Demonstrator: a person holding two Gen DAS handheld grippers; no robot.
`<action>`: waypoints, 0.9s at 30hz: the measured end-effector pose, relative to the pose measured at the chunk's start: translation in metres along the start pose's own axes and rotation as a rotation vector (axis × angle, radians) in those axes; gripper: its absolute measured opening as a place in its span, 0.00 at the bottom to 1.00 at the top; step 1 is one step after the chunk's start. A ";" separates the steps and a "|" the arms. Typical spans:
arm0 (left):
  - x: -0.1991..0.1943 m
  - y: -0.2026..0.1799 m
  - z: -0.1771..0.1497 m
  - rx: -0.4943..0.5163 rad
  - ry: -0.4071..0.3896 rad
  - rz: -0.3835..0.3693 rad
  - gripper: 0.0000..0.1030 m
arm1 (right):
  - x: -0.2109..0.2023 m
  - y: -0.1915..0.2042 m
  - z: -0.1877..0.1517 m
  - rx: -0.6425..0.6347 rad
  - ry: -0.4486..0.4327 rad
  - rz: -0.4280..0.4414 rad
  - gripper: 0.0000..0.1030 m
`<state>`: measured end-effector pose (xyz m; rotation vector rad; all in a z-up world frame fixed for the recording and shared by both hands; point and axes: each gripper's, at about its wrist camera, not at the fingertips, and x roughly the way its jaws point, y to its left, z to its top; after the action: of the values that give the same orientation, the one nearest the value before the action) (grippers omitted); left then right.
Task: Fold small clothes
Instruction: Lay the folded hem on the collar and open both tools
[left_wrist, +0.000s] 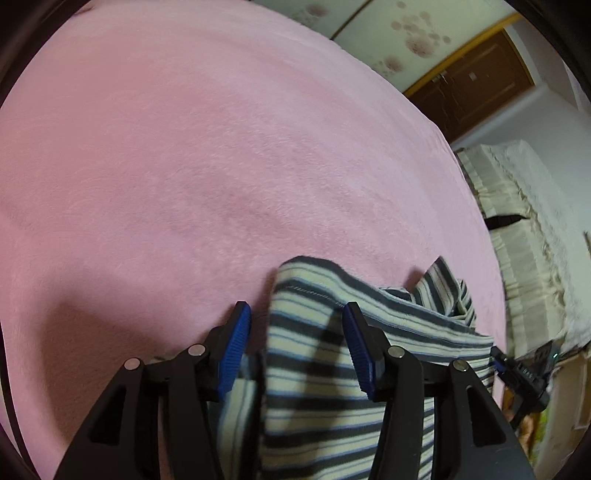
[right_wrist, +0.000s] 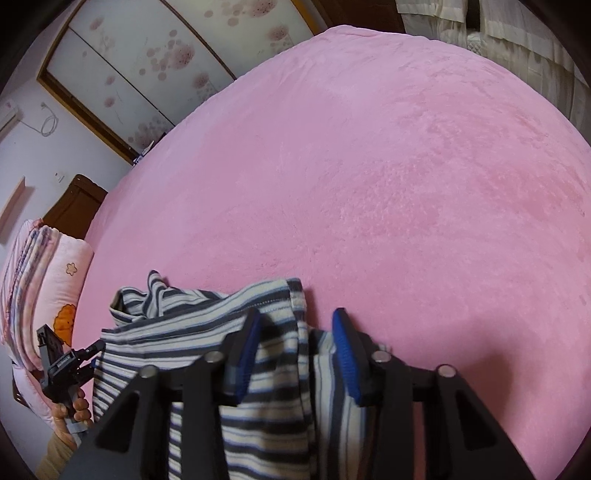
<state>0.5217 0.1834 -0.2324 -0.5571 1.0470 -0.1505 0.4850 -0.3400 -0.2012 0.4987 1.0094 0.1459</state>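
**Two grippers over striped garment on pink bed**

Left gripper (left_wrist: 297, 314): black frame w/ blue ribbed pads (left_wrist: 236, 350), spread wide. Striped garment (left_wrist: 314, 369) bunched up between and under the fingers; not pinched at the tips, though hard to say whether cloth touches the right pad lower down.

Right gripper (right_wrist: 295, 321): same build, also spread wide, w/ a fold of the same striped garment (right_wrist: 266, 387) draped between the fingers and over the left pad (right_wrist: 245, 354). Not clamped, as far as seen.

Garment: grey, cream & blue horizontal stripes, crumpled, lying at the near edge of the pink fleece blanket (left_wrist: 221, 147), which fills most of both views.

Beyond, in right wrist view: stack of folded pink bedding (right_wrist: 40, 280) at left, w/ cartoon print; floral wardrobe panels (right_wrist: 147, 55) behind. In left wrist view: cream striped sofa cover (left_wrist: 517, 240) at right.
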 end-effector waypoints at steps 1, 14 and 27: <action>-0.002 -0.001 -0.004 0.018 -0.017 0.017 0.43 | 0.001 0.001 0.000 -0.006 0.000 -0.001 0.17; -0.044 -0.036 -0.011 0.178 -0.221 0.080 0.07 | -0.033 0.039 -0.011 -0.212 -0.215 -0.151 0.06; -0.016 -0.016 -0.004 0.115 -0.180 0.229 0.31 | 0.006 0.039 -0.003 -0.157 -0.163 -0.237 0.08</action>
<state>0.5124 0.1743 -0.2135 -0.3362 0.9128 0.0409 0.4902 -0.3024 -0.1884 0.2412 0.8814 -0.0273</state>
